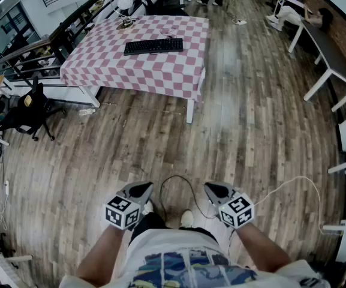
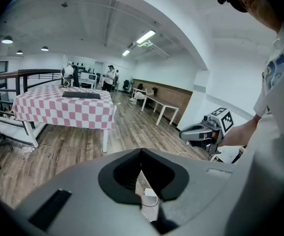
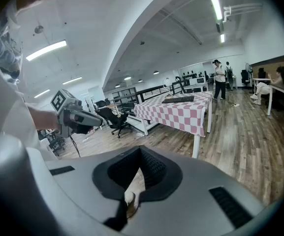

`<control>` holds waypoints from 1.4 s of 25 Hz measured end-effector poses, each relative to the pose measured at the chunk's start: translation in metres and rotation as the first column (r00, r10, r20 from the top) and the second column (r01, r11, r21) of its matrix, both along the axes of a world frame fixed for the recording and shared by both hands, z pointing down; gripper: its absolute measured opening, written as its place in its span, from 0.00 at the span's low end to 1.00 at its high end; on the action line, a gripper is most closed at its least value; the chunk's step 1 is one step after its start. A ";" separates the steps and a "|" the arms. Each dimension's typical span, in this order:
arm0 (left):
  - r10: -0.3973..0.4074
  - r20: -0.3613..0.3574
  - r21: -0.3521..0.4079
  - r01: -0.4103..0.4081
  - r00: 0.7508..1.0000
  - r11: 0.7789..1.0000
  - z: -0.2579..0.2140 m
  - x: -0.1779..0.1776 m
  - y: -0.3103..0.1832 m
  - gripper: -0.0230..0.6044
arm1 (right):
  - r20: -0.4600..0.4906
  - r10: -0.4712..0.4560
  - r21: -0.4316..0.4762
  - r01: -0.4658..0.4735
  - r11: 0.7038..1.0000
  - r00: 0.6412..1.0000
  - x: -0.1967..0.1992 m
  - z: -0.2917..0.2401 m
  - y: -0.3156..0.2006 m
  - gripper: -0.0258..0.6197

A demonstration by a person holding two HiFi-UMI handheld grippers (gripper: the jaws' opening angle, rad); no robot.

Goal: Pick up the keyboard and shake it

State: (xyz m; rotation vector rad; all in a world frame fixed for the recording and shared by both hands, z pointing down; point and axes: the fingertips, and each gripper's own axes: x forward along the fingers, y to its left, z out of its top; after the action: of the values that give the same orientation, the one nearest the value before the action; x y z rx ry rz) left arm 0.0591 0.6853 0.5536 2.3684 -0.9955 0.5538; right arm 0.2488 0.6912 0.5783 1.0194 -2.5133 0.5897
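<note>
Both grippers were empty with jaws pressed together: left gripper [image 1: 141, 189] and right gripper [image 1: 214, 189] were held side by side at the person's waist and tipped down toward the wood floor [image 1: 250, 137]. Nothing sat between either pair of jaws.

The keyboard [image 1: 153, 45] lay flat on the checked table [image 1: 131, 77], well ahead of both grippers and roughly in line with the left one. A lamp [image 1: 125, 5] stood on the table beyond it, off to the left. A loose cable [image 1: 178, 188] looped on the floor just below and between the grippers.

Judged step: approach, no pickup begun.

- Step past the cable and get close to the table's near edge before reaching.
- Spread both jaws ahead of contact.
- Take the keyboard at its two short ends, one gripper per end, with the pads over the edge rather than on the keys.
- Pinch firmly and lift level.
- Shake in short strokes so it doesn't slip out or clip the lamp.
</note>
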 end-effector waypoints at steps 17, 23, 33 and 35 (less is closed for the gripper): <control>-0.002 -0.081 0.028 0.004 0.997 1.000 0.007 -0.034 -0.140 0.04 | 0.021 0.005 0.012 -0.005 1.000 1.000 -0.043 0.006 -0.139 0.04; 0.051 -0.088 0.077 -0.044 0.995 0.996 -0.011 -0.082 -0.223 0.04 | -0.006 0.052 0.003 -0.052 0.999 0.999 -0.092 -0.007 -0.226 0.22; 0.082 -0.107 0.054 -0.076 0.991 0.996 -0.004 -0.133 -0.347 0.15 | -0.077 0.071 -0.001 -0.072 0.997 0.994 -0.140 -0.004 -0.349 0.28; 0.069 -0.121 0.049 -0.063 0.990 0.997 0.002 -0.141 -0.354 0.16 | -0.092 0.079 0.003 -0.079 0.997 0.993 -0.143 -0.004 -0.357 0.29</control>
State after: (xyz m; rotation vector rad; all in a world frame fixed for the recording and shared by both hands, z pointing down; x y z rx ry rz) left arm -0.0814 0.3313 0.5555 2.4501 -0.8867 0.4080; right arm 0.1058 0.3345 0.5738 1.1247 -2.4016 0.5528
